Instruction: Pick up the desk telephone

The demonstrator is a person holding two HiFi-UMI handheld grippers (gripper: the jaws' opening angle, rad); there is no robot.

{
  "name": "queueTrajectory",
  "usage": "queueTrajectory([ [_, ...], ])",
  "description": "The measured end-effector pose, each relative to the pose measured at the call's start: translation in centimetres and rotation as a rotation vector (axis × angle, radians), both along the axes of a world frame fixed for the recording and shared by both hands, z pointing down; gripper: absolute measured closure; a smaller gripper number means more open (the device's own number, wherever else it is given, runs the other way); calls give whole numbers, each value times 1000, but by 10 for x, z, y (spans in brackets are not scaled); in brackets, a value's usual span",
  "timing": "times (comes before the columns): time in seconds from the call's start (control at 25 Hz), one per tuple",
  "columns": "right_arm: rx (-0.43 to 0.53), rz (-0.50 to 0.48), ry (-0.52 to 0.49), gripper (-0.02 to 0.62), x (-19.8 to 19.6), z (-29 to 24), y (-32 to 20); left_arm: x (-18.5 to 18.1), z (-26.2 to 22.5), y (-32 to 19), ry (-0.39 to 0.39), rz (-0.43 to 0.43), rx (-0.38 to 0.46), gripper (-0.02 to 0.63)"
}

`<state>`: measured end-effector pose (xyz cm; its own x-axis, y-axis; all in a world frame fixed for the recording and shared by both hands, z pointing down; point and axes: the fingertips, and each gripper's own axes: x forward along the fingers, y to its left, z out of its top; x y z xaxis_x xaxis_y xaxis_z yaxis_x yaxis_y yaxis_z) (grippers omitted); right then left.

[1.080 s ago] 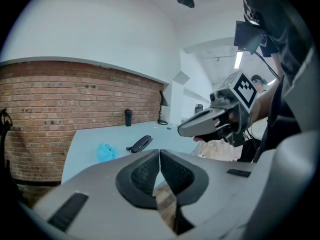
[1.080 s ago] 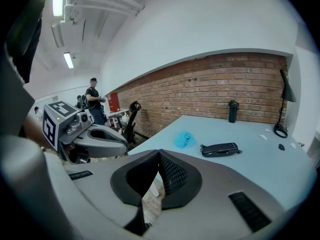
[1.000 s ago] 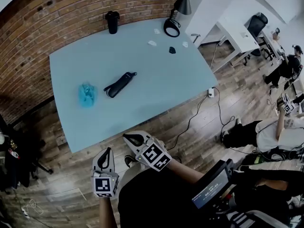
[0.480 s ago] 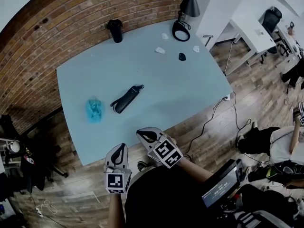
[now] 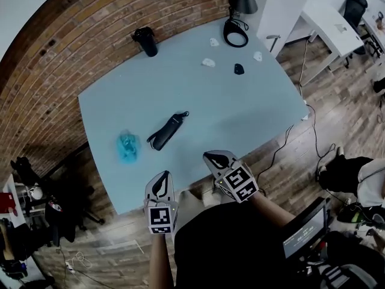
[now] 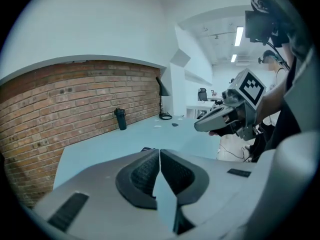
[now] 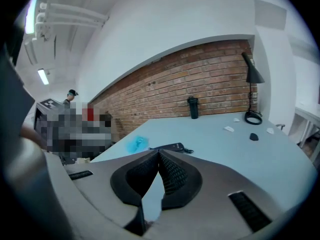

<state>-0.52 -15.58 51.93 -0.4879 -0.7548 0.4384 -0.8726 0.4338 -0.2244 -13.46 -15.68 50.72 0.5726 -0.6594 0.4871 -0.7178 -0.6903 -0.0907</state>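
The desk telephone's black handset (image 5: 167, 131) lies flat and slantwise on the pale blue table (image 5: 240, 110), with a short cord at its far end. It also shows in the right gripper view as the handset (image 7: 170, 147), just beyond the jaws. My left gripper (image 5: 160, 183) hangs at the table's near edge, shut and empty. My right gripper (image 5: 216, 159) reaches just over the same edge, shut and empty too. Both stay well short of the handset. In their own views the left gripper (image 6: 159, 152) and right gripper (image 7: 158, 153) have their pads together.
A crumpled blue thing (image 5: 127, 146) lies left of the handset. A black cup (image 5: 146, 41) stands at the far edge by the brick wall. A black lamp (image 5: 236, 32), small white bits (image 5: 209, 62) and a small black thing (image 5: 239, 68) sit far right. Cables (image 5: 283, 146) trail on the wooden floor.
The table has come nearer in the head view. Both grippers have moved forward to its near edge, the right one now over it. The handset has not moved on the table.
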Motion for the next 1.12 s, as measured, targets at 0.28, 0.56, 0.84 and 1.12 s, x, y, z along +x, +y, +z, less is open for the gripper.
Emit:
queueTrajectory([
  [0.28, -23, 193, 28, 591, 45, 5, -6, 5, 28, -50, 13, 81, -13, 576],
  [0.56, -36, 368, 41, 591, 56, 2, -5, 6, 59, -102, -60, 207, -71, 545],
  [0.84, -53, 539, 70, 591, 66, 1, 18, 8, 99, -131, -122, 322, -181, 482],
  [1.12, -105, 679, 98, 591, 82, 5, 54, 15, 137, -144, -184, 394, -257, 365],
])
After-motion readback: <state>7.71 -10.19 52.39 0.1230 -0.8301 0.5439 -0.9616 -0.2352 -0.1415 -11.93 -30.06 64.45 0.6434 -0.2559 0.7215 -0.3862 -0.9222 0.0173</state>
